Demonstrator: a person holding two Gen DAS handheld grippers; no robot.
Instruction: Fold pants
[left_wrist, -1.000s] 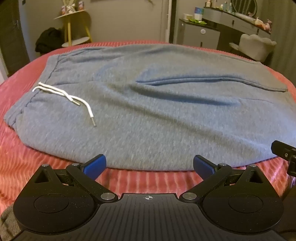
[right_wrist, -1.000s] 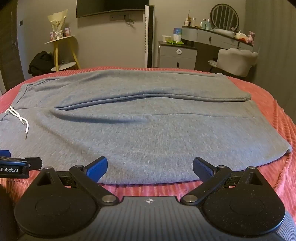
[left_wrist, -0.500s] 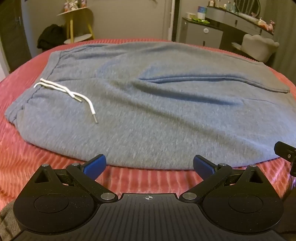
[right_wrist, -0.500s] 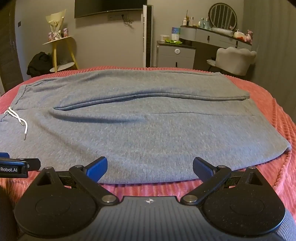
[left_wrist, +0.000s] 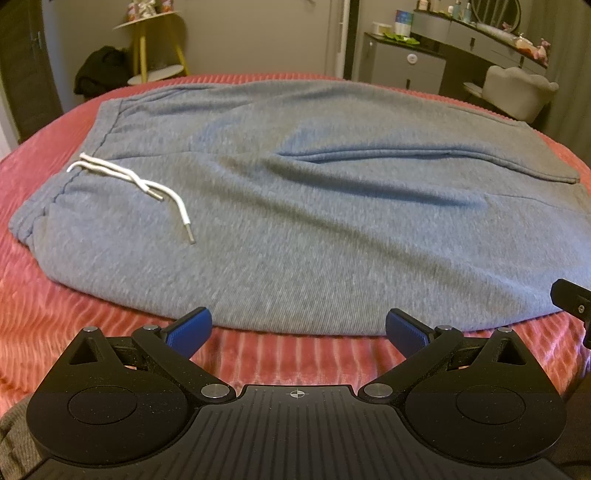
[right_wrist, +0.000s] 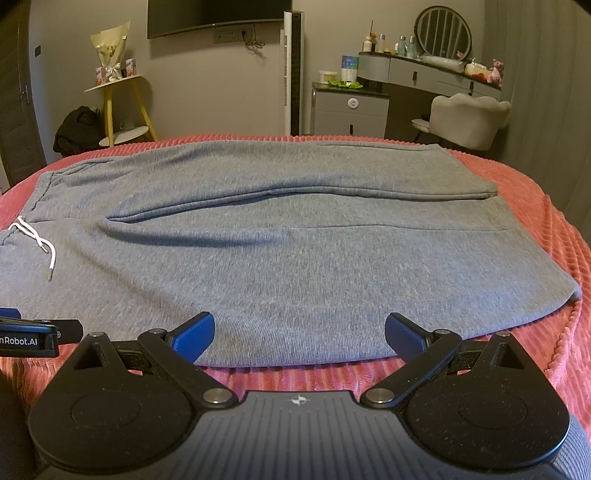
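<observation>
Grey pants (left_wrist: 314, 221) lying flat on a bed with a ribbed red bedspread (left_wrist: 48, 325), waistband to the left with the white drawstring (left_wrist: 147, 188) loose on the fabric, leg cuffs to the right; the two legs lie side by side, the far leg's edge forming a long crease across the middle. The left gripper (left_wrist: 298, 326) hovers at the near edge of the garment toward the waist end, its jaws spread wide and empty, the blue pads just short of the hem. The right gripper (right_wrist: 299, 328) hovers likewise at the near edge toward the cuff end, jaws released and holding nothing; its left pad overlaps the fabric edge in the view, though contact cannot be confirmed. Compared with the frames one second and half a second earlier, the left view has advanced slightly and tilted, so that the waistband and drawstring sit lower and larger in the picture, while the right view is nearly unchanged. The garment itself shows no displacement. This suggests that both tools are closing in on the near long edge, and that no fold has yet been made. The likely next step is to pinch that edge at two points and carry it over onto the far leg; a shallow bite risks taking only the upper layer of cloth.
</observation>
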